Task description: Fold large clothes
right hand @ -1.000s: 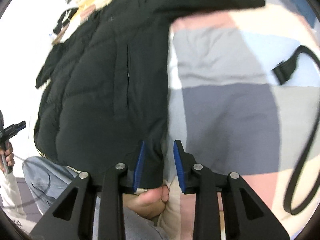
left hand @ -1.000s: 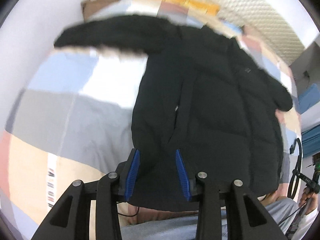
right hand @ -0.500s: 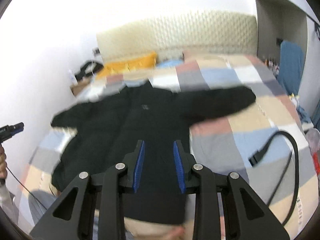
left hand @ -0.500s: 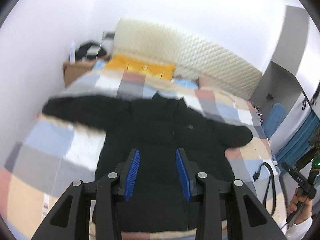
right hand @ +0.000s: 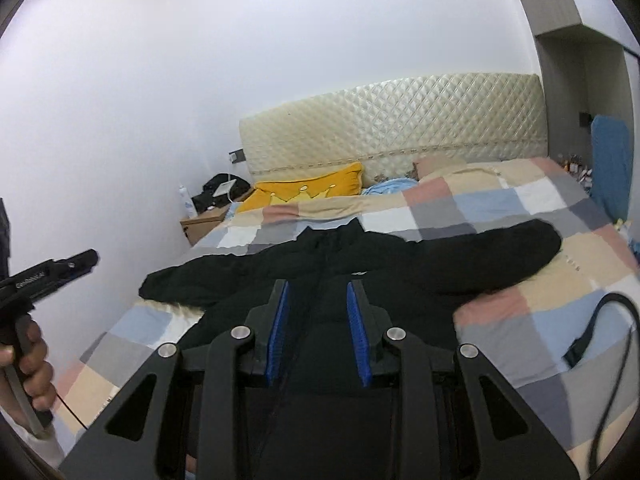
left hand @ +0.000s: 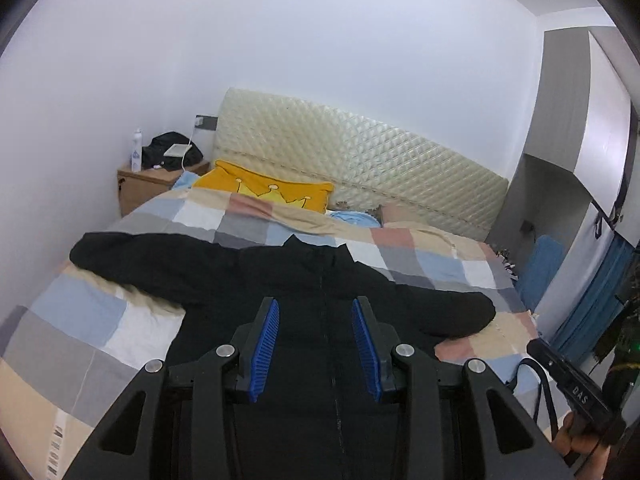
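Black jacket (left hand: pixel 304 292) lies spread, sleeves out, on the checked bed (left hand: pixel 420 248); left hand-held gripper (left hand: pixel 316 344) and right hand-held gripper (right hand: pixel 318 334) hover above, narrowly parted, empty.

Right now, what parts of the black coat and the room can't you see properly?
- Black coat hem: both wrist views; hidden behind the left gripper and right gripper.
- Bottle label on the nightstand: left view; too small to read.
- Black strap far end: right view; cut off by the picture's edge.
- Blue pillow: left view; mostly covered by the checked blanket.
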`<action>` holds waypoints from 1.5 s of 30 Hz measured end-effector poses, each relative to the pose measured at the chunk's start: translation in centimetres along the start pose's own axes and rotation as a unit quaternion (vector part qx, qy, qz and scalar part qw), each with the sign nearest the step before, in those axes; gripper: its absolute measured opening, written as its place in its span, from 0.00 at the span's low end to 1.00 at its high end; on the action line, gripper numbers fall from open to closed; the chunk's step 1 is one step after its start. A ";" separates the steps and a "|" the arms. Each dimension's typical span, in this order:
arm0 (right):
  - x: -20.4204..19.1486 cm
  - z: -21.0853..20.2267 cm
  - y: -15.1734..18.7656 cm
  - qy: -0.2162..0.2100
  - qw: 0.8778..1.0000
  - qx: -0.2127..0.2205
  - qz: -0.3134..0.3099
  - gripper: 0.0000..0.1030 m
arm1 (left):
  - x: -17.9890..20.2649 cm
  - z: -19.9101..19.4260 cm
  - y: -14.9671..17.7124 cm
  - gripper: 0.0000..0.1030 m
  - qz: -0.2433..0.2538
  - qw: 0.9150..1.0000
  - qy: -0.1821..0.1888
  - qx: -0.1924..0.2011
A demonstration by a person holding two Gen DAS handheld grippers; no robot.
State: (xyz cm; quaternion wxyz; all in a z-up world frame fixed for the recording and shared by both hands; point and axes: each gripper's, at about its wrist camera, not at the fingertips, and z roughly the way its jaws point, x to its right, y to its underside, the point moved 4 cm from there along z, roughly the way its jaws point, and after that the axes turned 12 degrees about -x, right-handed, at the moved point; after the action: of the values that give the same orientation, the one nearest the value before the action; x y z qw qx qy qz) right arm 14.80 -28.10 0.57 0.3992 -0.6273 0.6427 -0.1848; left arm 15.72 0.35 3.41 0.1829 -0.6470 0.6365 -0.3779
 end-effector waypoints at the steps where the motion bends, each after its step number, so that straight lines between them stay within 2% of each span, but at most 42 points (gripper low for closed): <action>1: -0.1 0.6 0.5 0.000 1.000 0.000 0.001 0.30 | -0.1 0.7 0.3 0.37 0.002 1.000 -0.008 0.000; 9: 0.1 2.9 2.8 0.031 0.999 -0.011 -0.021 0.30 | 1.3 5.6 3.0 0.37 0.058 0.998 -0.035 -0.015; 14: 0.6 4.5 4.2 0.037 0.999 -0.017 -0.033 0.30 | 0.3 8.9 4.4 0.37 0.050 0.998 -0.035 -0.035; 19: 1.3 6.0 6.3 0.027 0.999 -0.037 -0.019 0.30 | -0.9 10.8 6.0 0.37 0.036 0.997 -0.035 -0.055; 22: 1.8 6.7 7.6 0.043 0.998 -0.048 -0.016 0.30 | -1.3 11.6 6.8 0.37 0.046 0.996 -0.050 -0.061; 31: 1.8 8.0 8.0 0.066 0.995 -0.065 -0.023 0.30 | -2.3 13.0 8.3 0.37 0.053 0.995 -0.054 -0.071; 34: 1.9 8.5 8.1 0.072 0.995 -0.072 -0.022 0.34 | -2.6 13.5 8.5 0.37 0.054 0.994 -0.054 -0.079; 36: 2.1 8.7 8.1 0.076 0.994 -0.074 -0.018 0.41 | -2.8 13.7 8.6 0.37 0.053 0.994 -0.057 -0.078; 39: 2.4 8.7 7.9 0.086 0.994 -0.072 -0.015 0.43 | -3.1 13.8 8.7 0.37 0.053 0.994 -0.055 -0.079; 45: 5.0 8.0 6.3 0.092 0.993 -0.062 0.027 0.54 | -3.5 14.1 9.1 0.37 0.038 0.995 -0.040 -0.085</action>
State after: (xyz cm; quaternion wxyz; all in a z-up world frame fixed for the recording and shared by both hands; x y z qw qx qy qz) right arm 17.14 -29.87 -10.44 0.3033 -0.6134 0.7038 -0.1906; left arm 20.03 -0.85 -13.12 0.1667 -0.6503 0.6825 -0.2891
